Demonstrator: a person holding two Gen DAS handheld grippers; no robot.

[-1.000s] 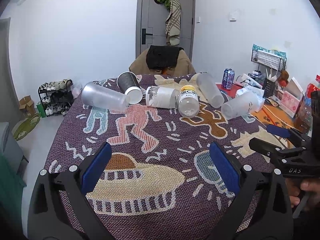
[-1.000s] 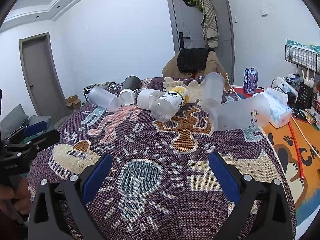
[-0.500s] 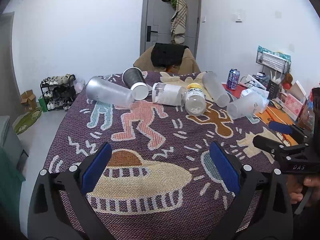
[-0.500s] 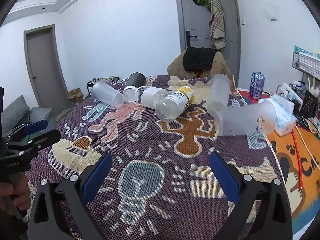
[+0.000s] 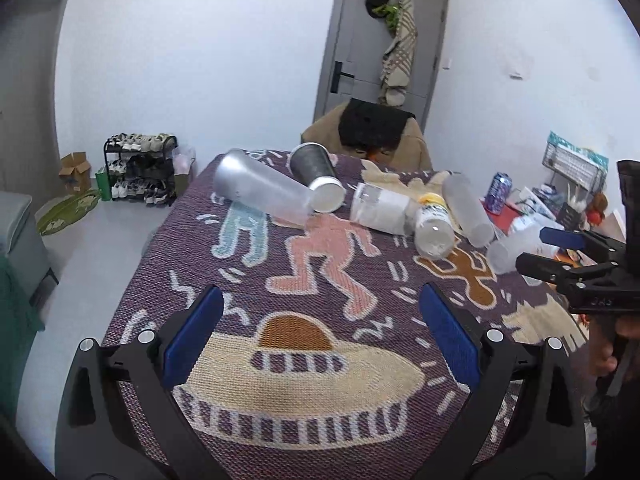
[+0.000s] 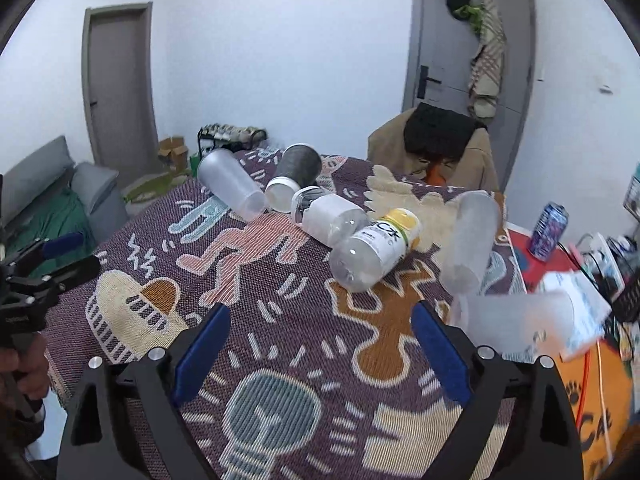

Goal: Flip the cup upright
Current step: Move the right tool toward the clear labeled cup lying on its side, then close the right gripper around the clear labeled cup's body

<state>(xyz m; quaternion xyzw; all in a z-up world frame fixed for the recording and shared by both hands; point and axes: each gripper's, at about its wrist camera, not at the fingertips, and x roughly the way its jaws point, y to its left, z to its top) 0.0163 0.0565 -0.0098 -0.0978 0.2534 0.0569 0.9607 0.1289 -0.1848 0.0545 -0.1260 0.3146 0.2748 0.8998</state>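
Several cups and bottles lie on their sides across the far half of the patterned cloth [image 5: 320, 312]. A frosted cup [image 5: 260, 188] [image 6: 232, 184] lies at far left, beside a dark grey cup [image 5: 318, 170] [image 6: 298, 168]. A white-labelled bottle [image 5: 384, 208] [image 6: 332, 216] and a yellow-capped bottle [image 5: 432, 224] [image 6: 376, 252] lie mid-table. Two more frosted cups lie to the right [image 6: 472, 240] [image 6: 520, 320]. My left gripper [image 5: 320, 328] is open and empty above the near cloth. My right gripper [image 6: 320, 344] is open and empty, its right finger near the closest frosted cup.
A chair with a black garment [image 5: 372, 128] stands behind the table. A drink can [image 6: 548, 236], a tissue pack [image 6: 580, 308] and desk clutter sit on the right side. A shoe rack [image 5: 138, 168] stands on the floor at left.
Both grippers have moved forward and to the right over the table, so the cups appear closer. Jaws stay open. Nothing on the table has moved.
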